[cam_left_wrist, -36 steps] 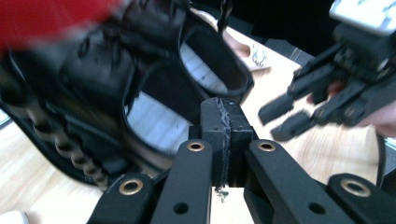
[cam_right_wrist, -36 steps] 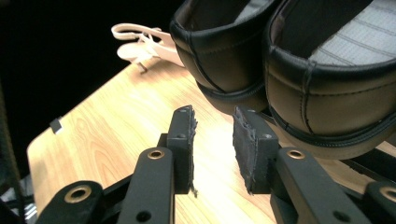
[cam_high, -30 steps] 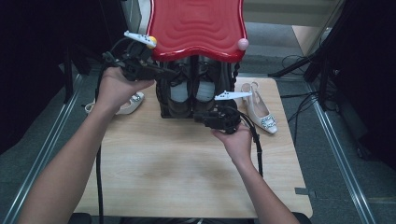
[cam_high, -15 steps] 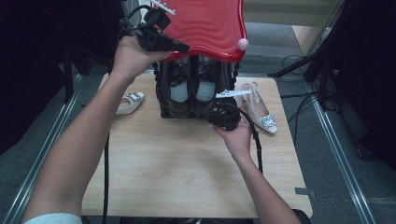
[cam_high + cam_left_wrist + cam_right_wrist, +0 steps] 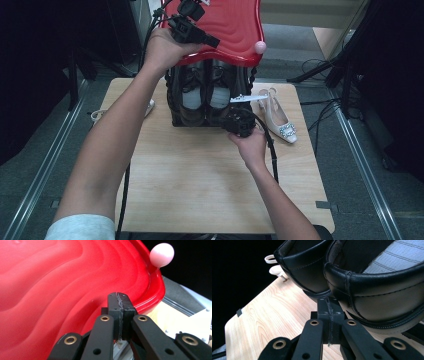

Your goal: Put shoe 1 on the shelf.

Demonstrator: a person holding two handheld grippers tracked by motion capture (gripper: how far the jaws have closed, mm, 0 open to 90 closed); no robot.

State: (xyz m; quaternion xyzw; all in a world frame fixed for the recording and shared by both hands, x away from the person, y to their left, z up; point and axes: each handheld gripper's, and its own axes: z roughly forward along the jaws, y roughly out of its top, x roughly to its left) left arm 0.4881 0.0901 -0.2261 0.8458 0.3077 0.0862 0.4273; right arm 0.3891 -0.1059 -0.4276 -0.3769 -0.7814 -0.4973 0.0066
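A black rack [image 5: 175, 100] with a glossy red wavy top [image 5: 235, 25] stands at the back of the wooden table [image 5: 200, 190], with a pair of black leather shoes [image 5: 207, 92] inside. My left gripper [image 5: 214, 42] hovers over the red top [image 5: 62, 290], jaws shut on nothing; a pink ball [image 5: 161, 254] sits on the top's rim. My right gripper [image 5: 229, 116] rests low at the rack's front, its shut, empty tips [image 5: 328, 303] right against the heels of the two black shoes [image 5: 377, 290].
A white slingback shoe with a jewelled buckle [image 5: 277, 117] lies right of the rack. Another pale shoe [image 5: 149, 107] lies left of it, partly behind the forearm. Cables trail off both grippers. Metal rails run along both sides of the table.
The left hand has risen from the rack's left side to above the red top and shifted right. The right hand stays at the shoe heels.
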